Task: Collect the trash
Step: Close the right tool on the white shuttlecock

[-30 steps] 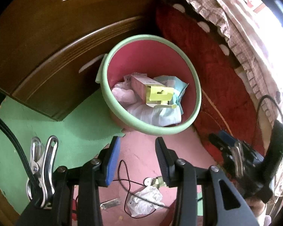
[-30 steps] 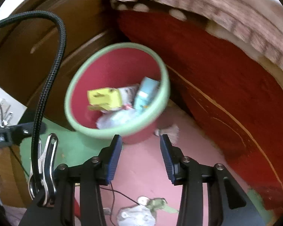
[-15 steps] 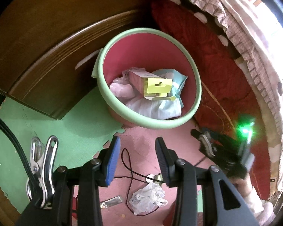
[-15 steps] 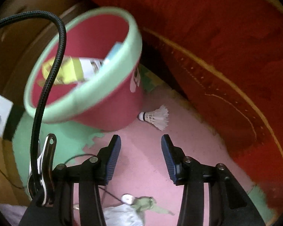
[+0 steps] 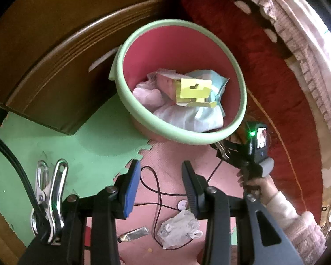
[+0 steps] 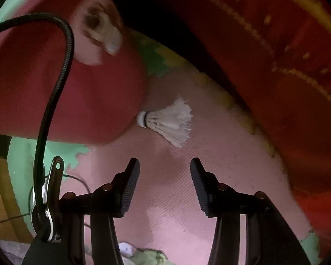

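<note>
One shuttlecock (image 6: 170, 121) now fills the middle of the right wrist view, where a second ago we saw it only as a small white speck beside the bin. We read that as the right hand-held gripper (image 6: 165, 176) having dropped low toward the floor next to the bin (image 6: 66, 92), close to the red bed skirt (image 6: 286, 66). Its jaws are opening, with nothing between them; only pink floor mat (image 6: 165, 209) shows in the gap. In our judgement this is the approach to a pick, with the grasp not yet made.

The shuttlecock lies on its side on the pink mat. Its cork end touches or nearly touches the base of the bin, and its feather skirt fans out toward the right and slightly down in the right wrist view. The long axis runs roughly left to right across that view, so the jaws, set left and right, line up along it rather than across it; we think a wrist roll may help.

Our left hand-held gripper (image 5: 161, 185) hangs spread and empty above the bin rim (image 5: 183, 137), little changed over the last second. Below it a crumpled wrapper (image 5: 178, 227), a small tube (image 5: 134, 235) and a thin wire (image 5: 156, 190) are on the mat.
</note>
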A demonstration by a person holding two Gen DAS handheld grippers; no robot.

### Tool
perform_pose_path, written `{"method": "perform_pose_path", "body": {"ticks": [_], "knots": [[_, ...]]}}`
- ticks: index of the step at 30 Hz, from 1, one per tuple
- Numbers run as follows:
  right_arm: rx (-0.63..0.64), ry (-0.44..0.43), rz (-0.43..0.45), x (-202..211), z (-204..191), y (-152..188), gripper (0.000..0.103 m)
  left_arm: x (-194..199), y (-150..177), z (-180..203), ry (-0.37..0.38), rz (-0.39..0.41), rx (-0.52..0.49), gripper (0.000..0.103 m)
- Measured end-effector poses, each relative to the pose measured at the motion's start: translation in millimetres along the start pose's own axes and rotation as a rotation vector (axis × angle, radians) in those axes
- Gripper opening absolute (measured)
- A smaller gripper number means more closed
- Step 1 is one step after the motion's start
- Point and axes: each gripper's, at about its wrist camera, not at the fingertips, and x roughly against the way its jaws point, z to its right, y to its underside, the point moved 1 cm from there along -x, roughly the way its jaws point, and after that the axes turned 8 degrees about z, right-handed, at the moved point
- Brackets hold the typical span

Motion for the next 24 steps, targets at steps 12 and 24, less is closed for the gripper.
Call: {"method": "perform_pose_path", "body": {"ticks": [12,24], "knots": [[-0.053,-0.133,0.065,-43,19,-9,0.049,-19,8,4,-0.023,-0.055,-0.024,0.040],[-0.135,-0.215,0.018,-59,14,-3,0.012,-24,13,4,-0.039,-0.075,-0.042,0.040]]}}
